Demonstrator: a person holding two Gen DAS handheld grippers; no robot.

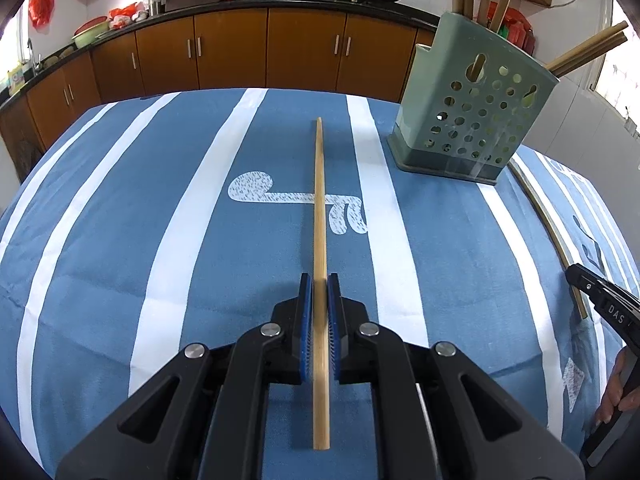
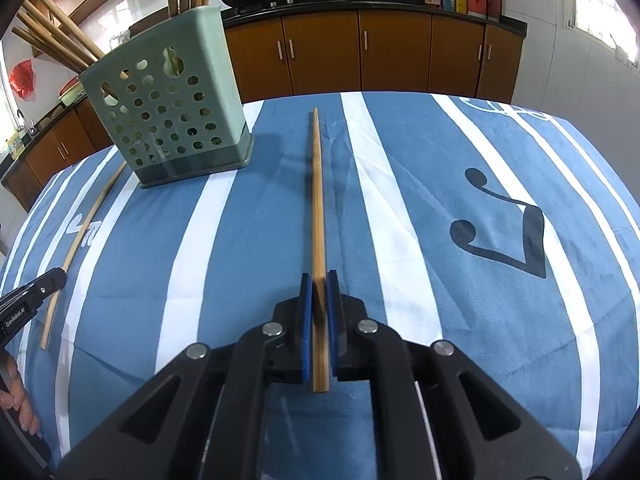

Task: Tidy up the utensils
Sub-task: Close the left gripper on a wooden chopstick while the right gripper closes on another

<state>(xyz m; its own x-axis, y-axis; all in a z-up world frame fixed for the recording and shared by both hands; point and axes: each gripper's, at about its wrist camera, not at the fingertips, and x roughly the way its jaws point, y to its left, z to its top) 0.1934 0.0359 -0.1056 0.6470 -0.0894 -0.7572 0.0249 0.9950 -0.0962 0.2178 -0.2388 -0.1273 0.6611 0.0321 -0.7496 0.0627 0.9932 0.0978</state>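
My left gripper (image 1: 320,284) is clamped on a chopstick (image 1: 319,200) pointing to 12 o'clock; my right gripper (image 2: 319,282) pinches its own chopstick (image 2: 317,200). Green holder (image 1: 472,120) sits at 2 o'clock on the striped cloth (image 1: 120,240); only the right view shows black note print (image 2: 520,232).

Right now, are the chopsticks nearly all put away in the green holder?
Partly. Several chopsticks already stand in the green perforated holder. Two are in hand: the left gripper is shut on one chopstick, the right gripper on another chopstick. Left to do: lift both into the holder. No others show on the striped tablecloth.
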